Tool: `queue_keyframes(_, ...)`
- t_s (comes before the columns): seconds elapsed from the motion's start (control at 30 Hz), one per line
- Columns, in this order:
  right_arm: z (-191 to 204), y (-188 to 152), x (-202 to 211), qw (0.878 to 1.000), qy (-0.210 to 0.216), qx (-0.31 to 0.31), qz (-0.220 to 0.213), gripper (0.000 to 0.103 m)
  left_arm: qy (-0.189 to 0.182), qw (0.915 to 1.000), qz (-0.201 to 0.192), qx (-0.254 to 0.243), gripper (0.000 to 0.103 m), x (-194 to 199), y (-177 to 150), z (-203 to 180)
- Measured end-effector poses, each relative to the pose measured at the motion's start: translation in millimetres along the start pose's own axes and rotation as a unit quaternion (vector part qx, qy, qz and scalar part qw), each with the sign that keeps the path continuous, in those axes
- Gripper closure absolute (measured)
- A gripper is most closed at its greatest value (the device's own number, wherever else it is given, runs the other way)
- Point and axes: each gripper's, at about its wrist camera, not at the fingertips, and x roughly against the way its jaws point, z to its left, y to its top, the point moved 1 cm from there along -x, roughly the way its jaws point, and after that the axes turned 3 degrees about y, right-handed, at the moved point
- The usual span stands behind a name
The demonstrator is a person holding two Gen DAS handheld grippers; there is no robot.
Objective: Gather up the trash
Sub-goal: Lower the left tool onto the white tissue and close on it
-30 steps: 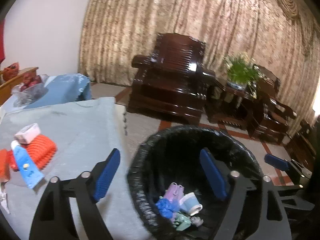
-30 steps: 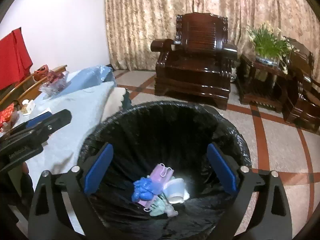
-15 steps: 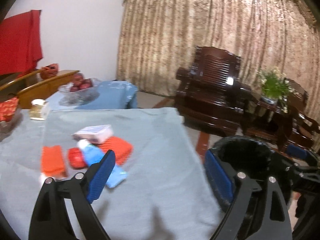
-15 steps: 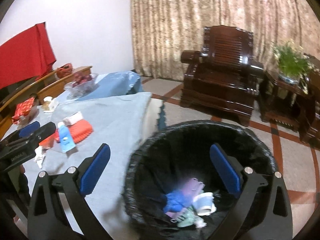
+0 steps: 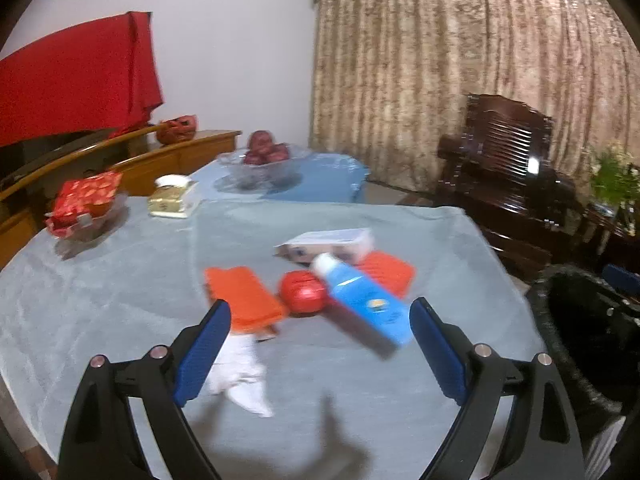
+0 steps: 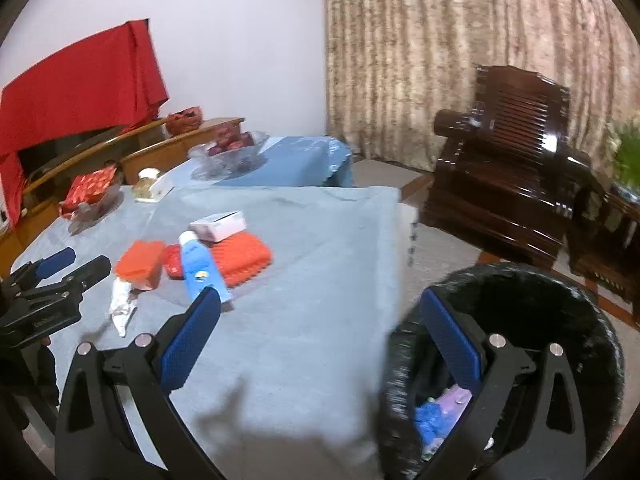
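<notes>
Both views swung off the bin (image 6: 520, 320) onto the table (image 5: 360, 400) since a second ago; drop done, next pick coming, probably. Left gripper (image 5: 320, 344) spread wide, opened a touch further, nothing between jaws. Right gripper (image 6: 320, 344) spread, empty. Trash clustered mid-table: blue tube (image 5: 362, 298), orange pack (image 5: 242, 298), red lump (image 5: 302, 292), white box (image 5: 332, 242), crumpled white wrapper (image 5: 240, 376), maybe tissue, blurred. Bin beside table edge, black liner, holding blue and purple scraps (image 6: 440, 412). Fruit bowl (image 5: 264, 160) at back, not trash.
</notes>
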Motion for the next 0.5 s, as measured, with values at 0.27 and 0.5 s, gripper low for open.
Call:
queue_keyframes(0.27, 40.0, -2.4, -39.5, 0.999, 0.029, 0.015, 0.013, 0.006, 0.038, 0.9985, 0.031, 0.025, 0.014, -28.7, -16.8, 47.3)
queue_keyframes(0.5, 62.3, -11.6, -71.4, 0.998, 0.042, 0.021, 0.036, 0.006, 0.045, 0.9954, 0.072, 0.042, 0.014, -62.9, -33.5, 64.5)
